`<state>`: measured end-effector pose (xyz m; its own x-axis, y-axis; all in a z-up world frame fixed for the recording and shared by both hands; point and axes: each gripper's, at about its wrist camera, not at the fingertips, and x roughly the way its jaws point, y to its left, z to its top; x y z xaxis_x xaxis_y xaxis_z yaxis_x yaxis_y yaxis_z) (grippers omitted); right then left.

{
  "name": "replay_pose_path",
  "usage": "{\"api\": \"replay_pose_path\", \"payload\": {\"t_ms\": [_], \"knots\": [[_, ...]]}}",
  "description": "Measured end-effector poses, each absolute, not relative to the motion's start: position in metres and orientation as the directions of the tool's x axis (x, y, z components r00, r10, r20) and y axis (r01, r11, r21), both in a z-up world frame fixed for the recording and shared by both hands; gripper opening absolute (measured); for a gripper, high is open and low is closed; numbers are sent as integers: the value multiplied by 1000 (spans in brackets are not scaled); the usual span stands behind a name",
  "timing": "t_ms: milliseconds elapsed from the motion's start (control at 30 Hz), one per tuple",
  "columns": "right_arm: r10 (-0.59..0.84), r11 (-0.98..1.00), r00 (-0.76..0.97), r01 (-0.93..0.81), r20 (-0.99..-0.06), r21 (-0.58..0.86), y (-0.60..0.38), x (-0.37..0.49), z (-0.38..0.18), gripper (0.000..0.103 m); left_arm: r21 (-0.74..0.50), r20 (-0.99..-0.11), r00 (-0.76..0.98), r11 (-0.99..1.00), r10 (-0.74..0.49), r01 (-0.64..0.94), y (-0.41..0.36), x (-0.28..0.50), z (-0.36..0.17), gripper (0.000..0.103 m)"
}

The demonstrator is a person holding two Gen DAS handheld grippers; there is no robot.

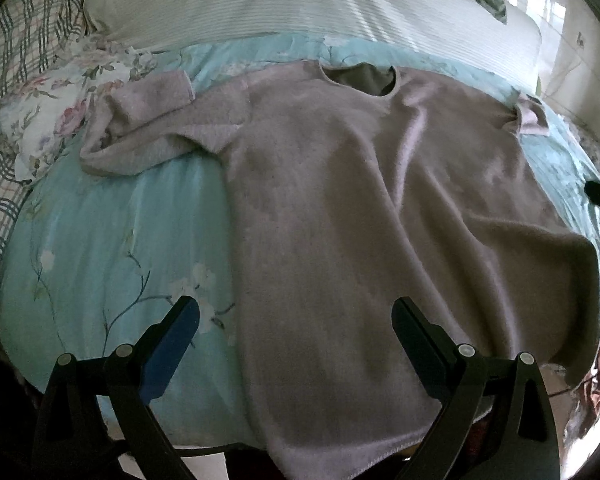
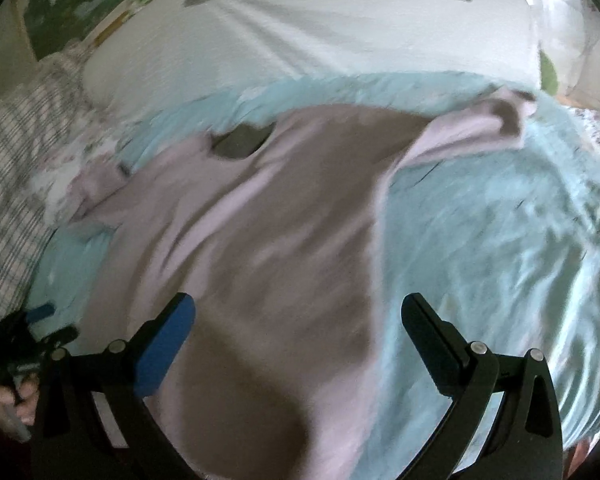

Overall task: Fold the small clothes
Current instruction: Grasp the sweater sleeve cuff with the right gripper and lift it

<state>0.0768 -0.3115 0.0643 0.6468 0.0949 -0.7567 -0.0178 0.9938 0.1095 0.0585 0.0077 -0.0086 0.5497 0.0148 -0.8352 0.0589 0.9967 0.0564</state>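
Observation:
A pale pink fuzzy sweater (image 1: 340, 200) lies spread front-up on a turquoise floral quilt (image 1: 120, 240), neck hole away from me. Its left sleeve (image 1: 140, 120) is bunched and bent; its right sleeve (image 1: 532, 118) is crumpled at the far right. My left gripper (image 1: 296, 312) is open and empty, above the sweater's lower left hem. In the right wrist view, which is blurred, the sweater (image 2: 260, 240) fills the middle and my right gripper (image 2: 298, 308) is open and empty over its lower right edge. The left gripper (image 2: 32, 332) shows at the far left there.
A white ribbed pillow (image 1: 300, 4) lies behind the sweater. A plaid sheet (image 1: 4, 80) and a floral pillowcase (image 1: 60, 112) are at the left. The bed's near edge runs just under the grippers. A shiny floor (image 1: 572, 40) shows at the far right.

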Motion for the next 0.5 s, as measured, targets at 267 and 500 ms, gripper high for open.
{"api": "replay_pose_path", "payload": {"t_ms": [267, 500], "knots": [[-26, 973, 694, 182, -719, 141, -404, 158, 82, 103, 22, -857, 515, 997, -18, 71, 0, 90, -16, 97], [-151, 939, 713, 319, -685, 126, -481, 243, 96, 88, -20, -861, 506, 998, -45, 56, -3, 128, -17, 97]]}}
